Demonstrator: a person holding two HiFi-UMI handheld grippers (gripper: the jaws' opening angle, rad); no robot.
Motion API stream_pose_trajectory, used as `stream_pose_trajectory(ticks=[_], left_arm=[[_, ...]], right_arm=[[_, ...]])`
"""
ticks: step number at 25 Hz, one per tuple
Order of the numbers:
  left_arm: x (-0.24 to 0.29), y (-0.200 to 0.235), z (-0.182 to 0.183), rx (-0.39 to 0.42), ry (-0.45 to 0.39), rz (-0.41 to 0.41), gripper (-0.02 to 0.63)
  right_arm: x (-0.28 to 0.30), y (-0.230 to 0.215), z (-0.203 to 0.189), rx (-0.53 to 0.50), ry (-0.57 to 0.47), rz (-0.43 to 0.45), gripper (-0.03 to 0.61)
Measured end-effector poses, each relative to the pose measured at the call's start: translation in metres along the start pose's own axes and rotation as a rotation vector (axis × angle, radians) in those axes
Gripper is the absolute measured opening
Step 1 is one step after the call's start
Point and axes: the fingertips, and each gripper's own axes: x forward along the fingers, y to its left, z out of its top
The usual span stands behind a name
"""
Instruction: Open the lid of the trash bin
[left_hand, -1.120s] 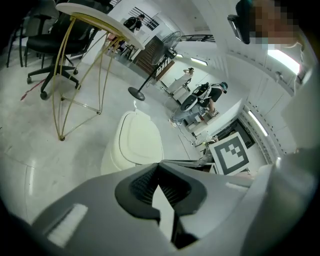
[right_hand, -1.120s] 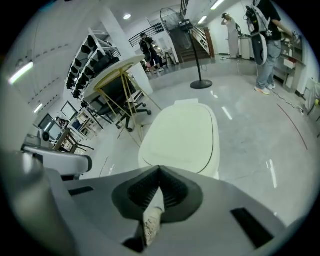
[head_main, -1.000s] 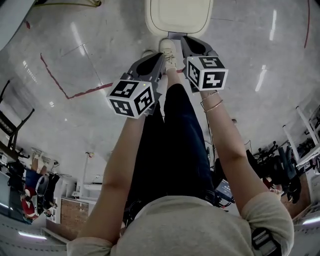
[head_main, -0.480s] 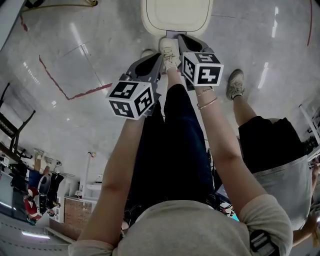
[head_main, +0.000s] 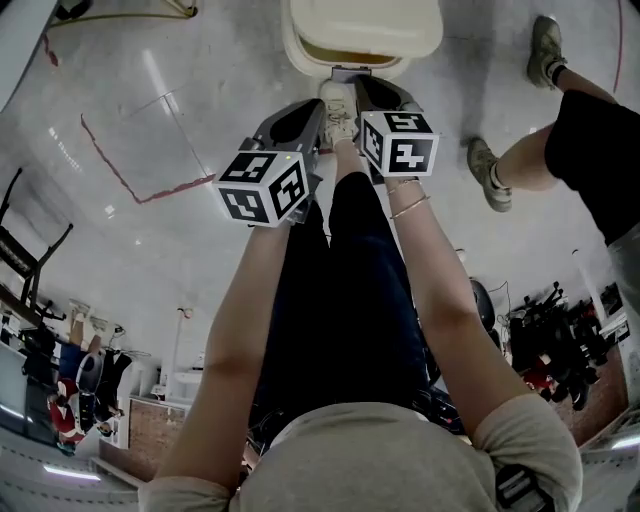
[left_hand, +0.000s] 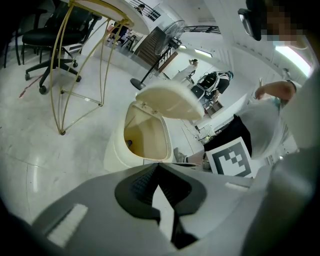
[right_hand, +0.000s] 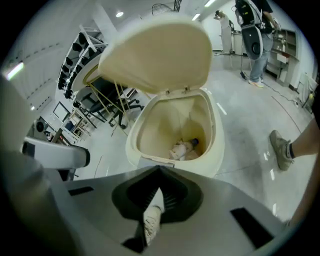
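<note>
Half the trash bin (right_hand: 218, 150) is cut off atop the head view; its lid (right_hand: 155, 55) stands raised, waste (right_hand: 182, 149) dim inside. Bare floor (head_main: 200, 90) lies left of the bin, a passer-by's legs (head_main: 560, 130) right. Before it, left gripper (head_main: 316, 110) and right gripper (head_main: 366, 82) hold jaws pressed together, empty.

No words or numbers are showing clearly enough to read. The left gripper (head_main: 318, 110) is carrying its left cube (head_main: 262, 187) at 11 o'clock. The right gripper (head_main: 362, 82) is carrying its right cube (head_main: 400, 143) at 1 o'clock. Both cubes are showing only black-and-white squares.
</note>
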Motion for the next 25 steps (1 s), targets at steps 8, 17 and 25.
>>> stream_pose_trajectory(ticks=[8,17,25], left_arm=[[0.002,0.003,0.003,-0.007,-0.001,-0.002,0.009],[-0.012,-0.012,0.01,0.05,0.01,-0.015,0.009],[-0.044,-0.046,0.028,0.132,-0.011,-0.048,0.009]], right_arm=[[0.003,0.001,-0.002,-0.044,0.01,0.0,0.006],[-0.012,0.011,0.014,-0.08,0.06,0.045,0.008],[-0.075,0.041,0.053,-0.106,-0.05,0.075,0.008]])
